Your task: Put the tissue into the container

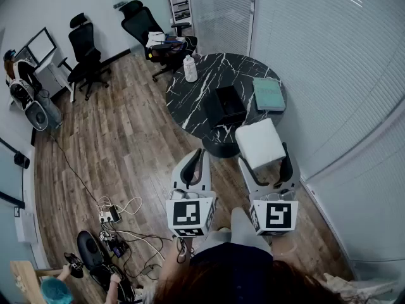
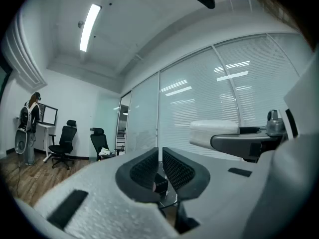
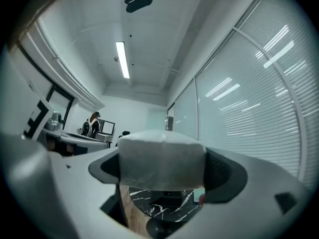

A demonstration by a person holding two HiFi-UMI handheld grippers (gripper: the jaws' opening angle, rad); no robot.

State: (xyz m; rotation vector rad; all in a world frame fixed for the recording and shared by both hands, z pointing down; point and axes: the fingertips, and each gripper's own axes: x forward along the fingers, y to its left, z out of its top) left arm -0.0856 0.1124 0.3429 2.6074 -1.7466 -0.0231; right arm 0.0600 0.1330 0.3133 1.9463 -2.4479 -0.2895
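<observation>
The tissue [image 1: 259, 143], a white block-shaped pack, is clamped between the widely spread jaws of the right gripper [image 1: 264, 159]; the right gripper view confirms both pads bearing on its sides. In the head view the pack appears just short of the near edge of the counter [image 1: 190, 103], not in the container [image 1: 215, 106]. The container, a black open-topped box, sits toward the middle of the round, black, white-veined counter. A green book [image 1: 268, 94] lies flat just beside it on the window side, and a white bottle [image 1: 190, 68] stands upright at the far rim. The left gripper [image 1: 193, 164] is beside the right one, its jaws together with nothing between them, as the left gripper view shows. Two black office chairs [image 1: 85, 52] stand on the wooden floor [image 1: 126, 138] beyond the counter. Cables [image 1: 120, 223] lie on the floor near the person.
</observation>
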